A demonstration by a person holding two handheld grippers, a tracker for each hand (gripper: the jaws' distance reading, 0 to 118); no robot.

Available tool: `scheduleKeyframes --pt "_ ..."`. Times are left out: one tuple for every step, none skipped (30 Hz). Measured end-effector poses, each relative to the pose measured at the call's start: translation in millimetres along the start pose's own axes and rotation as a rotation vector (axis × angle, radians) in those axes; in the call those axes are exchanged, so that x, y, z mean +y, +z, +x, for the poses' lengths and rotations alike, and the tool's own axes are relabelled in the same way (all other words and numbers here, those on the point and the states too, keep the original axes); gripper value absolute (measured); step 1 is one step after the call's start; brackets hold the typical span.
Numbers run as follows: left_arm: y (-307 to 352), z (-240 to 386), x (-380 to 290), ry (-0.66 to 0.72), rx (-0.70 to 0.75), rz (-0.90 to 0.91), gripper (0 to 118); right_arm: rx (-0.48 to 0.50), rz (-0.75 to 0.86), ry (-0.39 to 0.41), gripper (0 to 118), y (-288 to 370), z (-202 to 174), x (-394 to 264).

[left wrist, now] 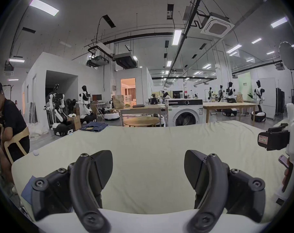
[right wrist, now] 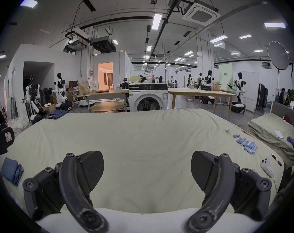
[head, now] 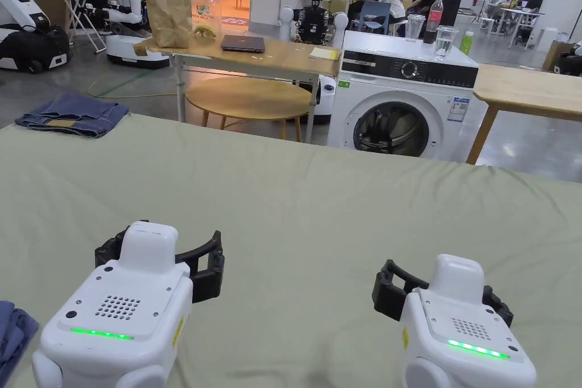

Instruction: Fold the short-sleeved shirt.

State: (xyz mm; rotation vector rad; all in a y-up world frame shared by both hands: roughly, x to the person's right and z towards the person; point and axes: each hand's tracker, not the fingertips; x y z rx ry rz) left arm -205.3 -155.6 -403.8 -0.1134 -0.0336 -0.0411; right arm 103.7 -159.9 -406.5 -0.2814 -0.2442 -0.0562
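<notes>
Hovering over the bed (head: 318,201), both claws are held spread and empty; folded blue fabric (right wrist: 12,170), perhaps the shirt, is seen at the near left edge, nearer the left claw (left wrist: 148,171) than the right claw (right wrist: 147,171).

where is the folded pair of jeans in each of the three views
Head view: folded jeans at the far left edge of the green bed sheet.
Left gripper view: folded jeans left of centre, at the bed's far edge.
Right gripper view: folded jeans at the far left corner of the bed.
Shared landmark: the washing machine, to the right of the jeans in all three.
</notes>
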Motion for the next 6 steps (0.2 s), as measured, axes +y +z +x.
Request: scheduleKeyframes --pt "-0.8 -0.9 -0.5 0.004 0.003 -0.004 89 -0.003 0.005 0.002 106 -0.3 0.5 -0.3" --pt "-1.7 -1.7 -0.8 0.008 0.006 -0.008 89 -0.008 0.02 0.001 106 0.1 1.3 -0.7" --pt "-2.7 -2.8 -0.9 0.011 0.009 -0.011 89 -0.022 0.024 0.005 106 -0.2 1.6 -0.6" --pt "-3.4 -4.4 -1.4 0.013 0.01 -0.014 89 -0.019 0.027 0.009 106 -1.0 2.5 -0.5" --pt "-3.7 -5.6 -1.4 0.015 0.01 -0.015 89 -0.016 0.029 0.008 106 -1.4 4.2 -0.1" --pt "-4.0 -6.7 -1.1 0.017 0.01 -0.017 89 -0.008 0.017 0.004 106 -2.6 5.9 1.7"
